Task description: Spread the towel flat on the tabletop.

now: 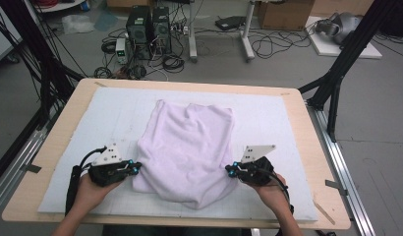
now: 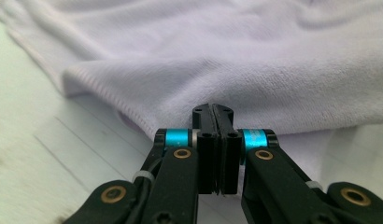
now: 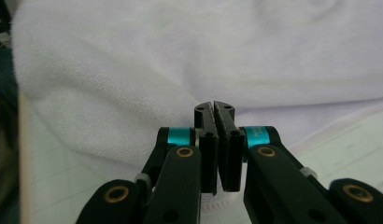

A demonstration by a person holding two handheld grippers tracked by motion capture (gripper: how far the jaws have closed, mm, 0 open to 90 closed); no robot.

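**Both grippers closed at the near edges of a lilac cloth**

A pale lilac cloth (image 1: 187, 150) lay loosely folded in the middle of a white mat (image 1: 268, 113) that covered the wooden table (image 1: 312, 142). The left gripper (image 1: 136, 168) sat at the cloth's near left edge and the right gripper (image 1: 229, 170) at its near right edge, each held in a hand (image 1: 91, 191) coming in from below.

In the left gripper view the jaws were pressed together, their tips against the folded hem of the cloth (image 2: 217, 60); whether any fabric was pinched between them could not be told. In the right gripper view the jaws were likewise clenched, with cloth (image 3: 133, 79) lying in front of and beneath them and a stitched hem showing below the jaws.
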